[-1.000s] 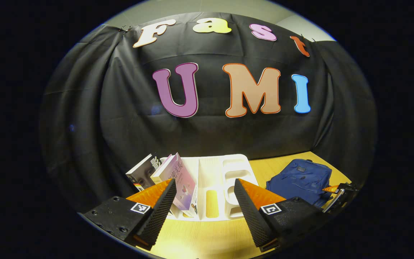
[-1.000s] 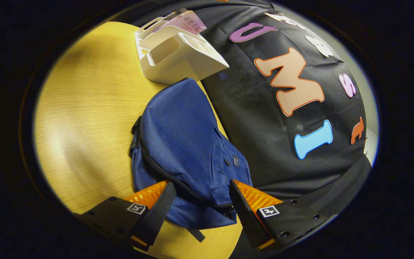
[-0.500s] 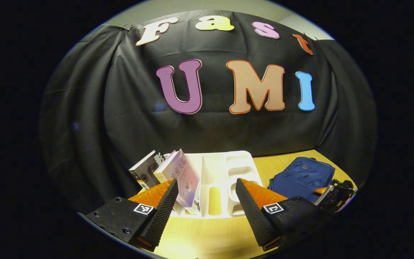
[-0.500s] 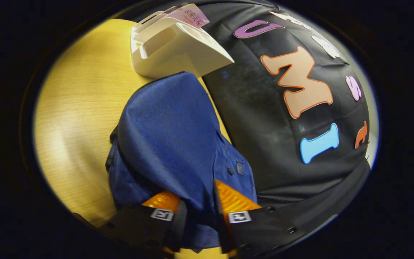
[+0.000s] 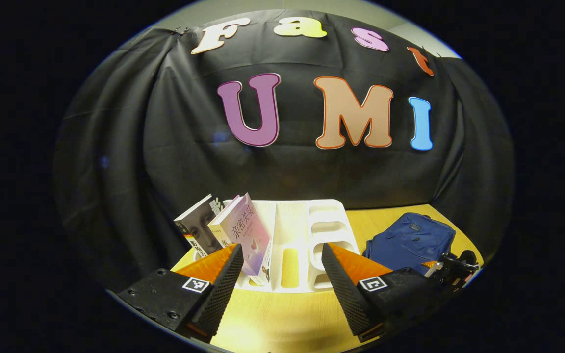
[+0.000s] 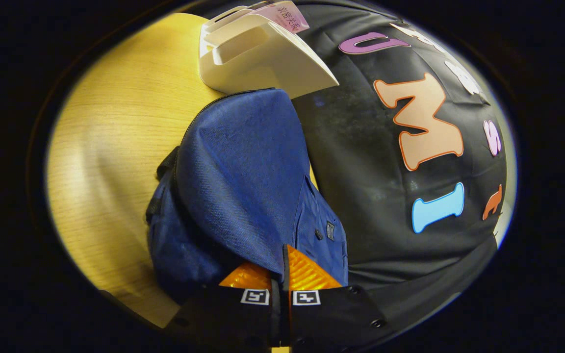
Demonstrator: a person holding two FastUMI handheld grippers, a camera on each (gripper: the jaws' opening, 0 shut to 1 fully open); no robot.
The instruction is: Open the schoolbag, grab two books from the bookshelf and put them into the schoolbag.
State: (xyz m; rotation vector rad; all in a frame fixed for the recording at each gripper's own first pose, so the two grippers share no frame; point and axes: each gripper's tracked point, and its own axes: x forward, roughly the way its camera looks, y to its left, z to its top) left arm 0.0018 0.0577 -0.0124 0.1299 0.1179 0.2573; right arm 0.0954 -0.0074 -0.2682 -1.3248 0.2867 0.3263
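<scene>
The right hand-held gripper is clenched on the schoolbag fabric near its zip, so the opening looks barely begun. The left hand-held gripper hangs released before the bookshelf, where both books stand at its left end.

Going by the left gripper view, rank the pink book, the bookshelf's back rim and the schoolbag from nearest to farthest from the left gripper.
1. Pink book, leaning just beyond the left gripper, left of centre.
2. Bookshelf's back rim, straight ahead, by the wall.
3. Schoolbag, far off to the right, on the table.
</scene>
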